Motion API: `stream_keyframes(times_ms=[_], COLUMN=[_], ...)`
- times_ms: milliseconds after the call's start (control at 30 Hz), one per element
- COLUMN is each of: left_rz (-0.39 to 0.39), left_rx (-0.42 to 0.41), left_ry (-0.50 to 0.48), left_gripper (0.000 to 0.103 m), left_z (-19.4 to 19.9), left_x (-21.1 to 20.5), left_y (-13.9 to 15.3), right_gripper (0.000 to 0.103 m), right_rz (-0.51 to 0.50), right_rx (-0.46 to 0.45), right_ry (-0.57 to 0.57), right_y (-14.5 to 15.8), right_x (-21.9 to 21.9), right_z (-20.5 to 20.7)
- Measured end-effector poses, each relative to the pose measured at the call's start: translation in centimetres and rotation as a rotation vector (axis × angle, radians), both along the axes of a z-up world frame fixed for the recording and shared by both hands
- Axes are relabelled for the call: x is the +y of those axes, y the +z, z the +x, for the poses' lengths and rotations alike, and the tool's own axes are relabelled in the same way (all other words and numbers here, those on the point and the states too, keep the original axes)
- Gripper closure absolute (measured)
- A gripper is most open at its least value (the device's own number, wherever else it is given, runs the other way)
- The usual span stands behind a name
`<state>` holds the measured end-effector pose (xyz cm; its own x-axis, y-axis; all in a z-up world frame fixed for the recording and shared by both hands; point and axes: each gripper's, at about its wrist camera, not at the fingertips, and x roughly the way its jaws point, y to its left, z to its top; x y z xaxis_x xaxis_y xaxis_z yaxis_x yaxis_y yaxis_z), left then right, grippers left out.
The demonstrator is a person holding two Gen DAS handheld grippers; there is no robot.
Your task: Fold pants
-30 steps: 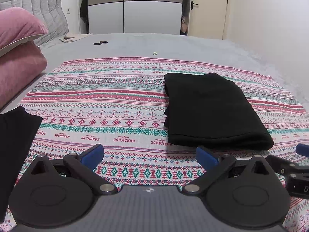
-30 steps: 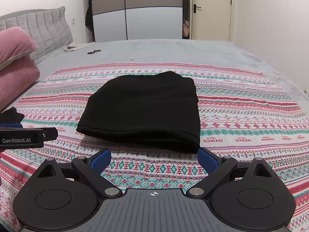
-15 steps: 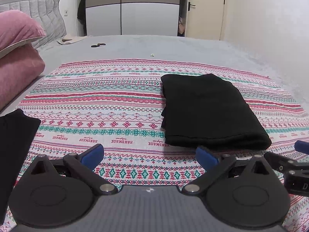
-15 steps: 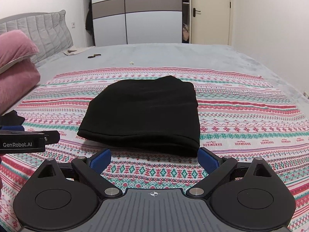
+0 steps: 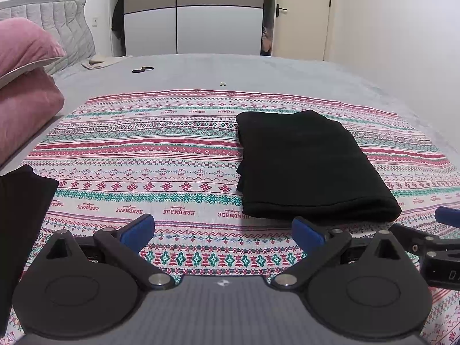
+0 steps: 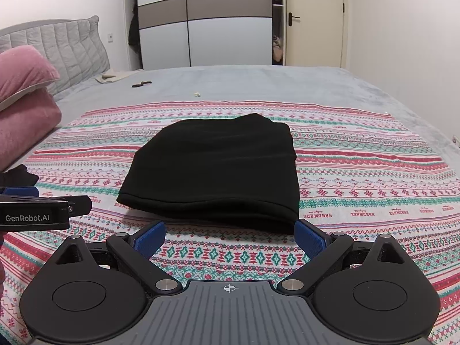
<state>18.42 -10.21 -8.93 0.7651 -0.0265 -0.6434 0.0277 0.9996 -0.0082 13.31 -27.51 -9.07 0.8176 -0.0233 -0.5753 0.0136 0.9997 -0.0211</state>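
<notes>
Two grippers, left gripper & right gripper, hang low over the patterned cloth, jaws spread wide, holding nothing. Just ahead lie the pants, black, already in a thick folded bundle, nearer the right gripper. Probably soft, light, floppy (layers may slide), so pinch the near rolled edge thru all layers. Another dark garment sits at left. Beyond: grey bed, pink pillows, wardrobe, door
</notes>
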Motion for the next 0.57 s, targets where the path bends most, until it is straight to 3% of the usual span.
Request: stream_keyframes(times_ms=[567], left_rz=[-0.001], left_rx=[0.006], left_ry=[0.005], left_gripper=[0.000], left_z=[0.04], left_x=[-0.09], left_y=[0.07], right_gripper=[0.005], right_rz=[-0.005], right_rx=[0.002], right_ry=[0.006], right_y=[-0.06], right_x=[0.39], right_z=[-0.09])
